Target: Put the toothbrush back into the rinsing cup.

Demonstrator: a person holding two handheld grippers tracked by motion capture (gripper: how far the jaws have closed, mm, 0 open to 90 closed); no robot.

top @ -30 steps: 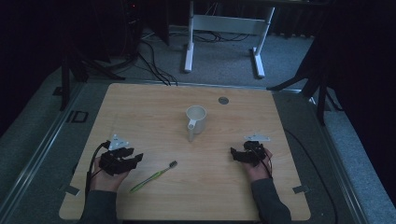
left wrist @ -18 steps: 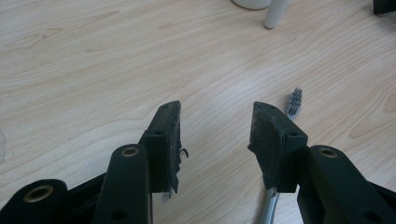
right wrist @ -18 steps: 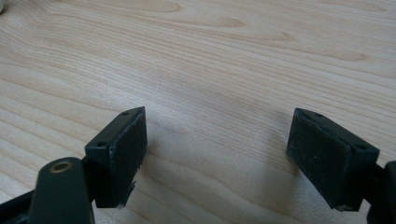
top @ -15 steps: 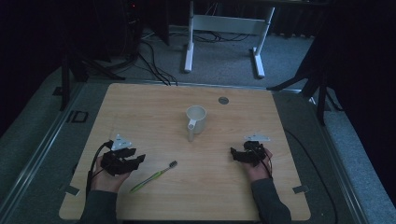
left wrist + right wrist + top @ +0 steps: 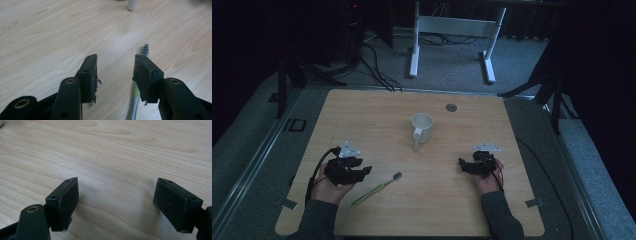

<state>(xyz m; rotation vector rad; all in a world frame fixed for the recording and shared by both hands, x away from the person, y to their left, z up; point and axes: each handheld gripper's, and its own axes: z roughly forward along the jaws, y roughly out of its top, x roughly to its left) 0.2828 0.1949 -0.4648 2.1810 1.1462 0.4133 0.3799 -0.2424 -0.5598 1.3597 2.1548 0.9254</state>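
Two grippers stand open and empty. Since a second ago the left gripper (image 5: 366,170) has edged lower left toward the toothbrush (image 5: 376,189), lying lower centre on the worktop (image 5: 362,115); a grasp seems near. Right gripper (image 5: 460,164) unmoved.

No readable text, label, brand, number or sign is showing on the table (image 5: 362,115), the mug (image 5: 422,127), the toothbrush (image 5: 377,189) or either gripper; a dark rectangular mark beside the table's left edge is staying too blurred to read.
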